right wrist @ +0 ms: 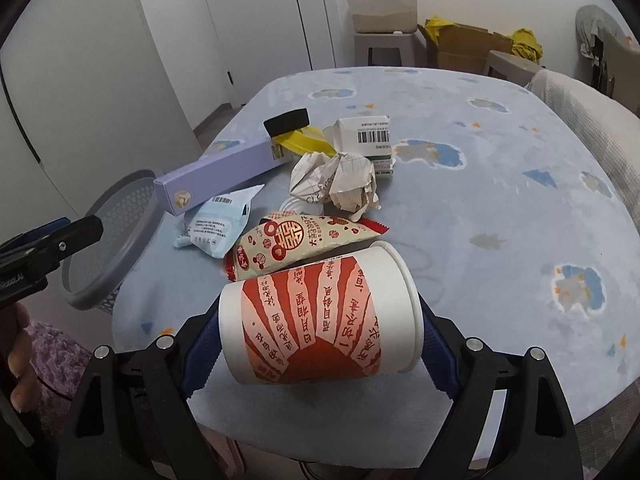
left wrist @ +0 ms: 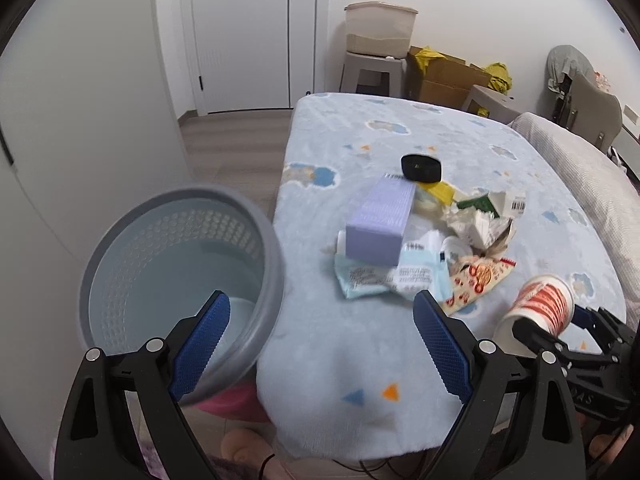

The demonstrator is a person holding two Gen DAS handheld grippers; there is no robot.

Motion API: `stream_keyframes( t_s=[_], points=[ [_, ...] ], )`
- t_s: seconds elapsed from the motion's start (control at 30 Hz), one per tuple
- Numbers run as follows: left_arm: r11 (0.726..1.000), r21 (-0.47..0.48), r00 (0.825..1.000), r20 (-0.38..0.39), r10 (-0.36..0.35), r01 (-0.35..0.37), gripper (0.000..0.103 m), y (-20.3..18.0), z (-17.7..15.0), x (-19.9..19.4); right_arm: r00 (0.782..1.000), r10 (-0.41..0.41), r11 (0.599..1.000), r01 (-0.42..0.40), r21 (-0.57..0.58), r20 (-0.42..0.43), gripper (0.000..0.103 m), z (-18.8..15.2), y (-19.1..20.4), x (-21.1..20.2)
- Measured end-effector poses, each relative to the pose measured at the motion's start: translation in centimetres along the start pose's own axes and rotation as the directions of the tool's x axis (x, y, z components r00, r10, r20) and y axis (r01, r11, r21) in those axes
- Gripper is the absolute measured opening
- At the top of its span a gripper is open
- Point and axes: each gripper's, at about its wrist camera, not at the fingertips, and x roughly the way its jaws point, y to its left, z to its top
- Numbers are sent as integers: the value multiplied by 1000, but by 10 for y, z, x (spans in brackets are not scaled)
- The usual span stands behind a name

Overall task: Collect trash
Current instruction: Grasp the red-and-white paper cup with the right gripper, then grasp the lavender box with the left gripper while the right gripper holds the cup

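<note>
A pile of trash lies on the blue-clothed table (left wrist: 460,140): a lilac box (left wrist: 380,220), a light blue packet (left wrist: 388,276), a red and cream snack wrapper (right wrist: 296,244), crumpled paper (right wrist: 340,180) and a small carton with a barcode (right wrist: 368,136). My right gripper (right wrist: 320,336) is shut on a red and white paper cup (right wrist: 320,320), held on its side just above the table's near edge; the cup also shows in the left wrist view (left wrist: 540,312). My left gripper (left wrist: 320,320) is open and empty, over the table's near left corner beside the grey bin (left wrist: 172,280).
The grey perforated bin stands on the floor at the table's left edge, also in the right wrist view (right wrist: 112,240). A black object (left wrist: 422,168) and a yellow strip (right wrist: 304,140) lie behind the pile. Stools, cardboard boxes (left wrist: 444,76) and a chair stand beyond the table.
</note>
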Motion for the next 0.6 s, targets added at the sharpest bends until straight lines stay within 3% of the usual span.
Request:
stream_keyframes(
  t_s=[0.17,0.37,0.6],
  points=[
    [999,48,1000,-18,-25,26,89,-8,34,17,999,34,998,-36,45,30,83,3,-12,-9],
    [992,91,991,-113,-74,84,89,-22,67,58,997,53,995,-57,80,48,83,4,-23,-14],
    [983,129,965,-244,-98,133,89,-40,85,116,996,83,991,-86,105,35,83,5,-29,-11]
  ],
)
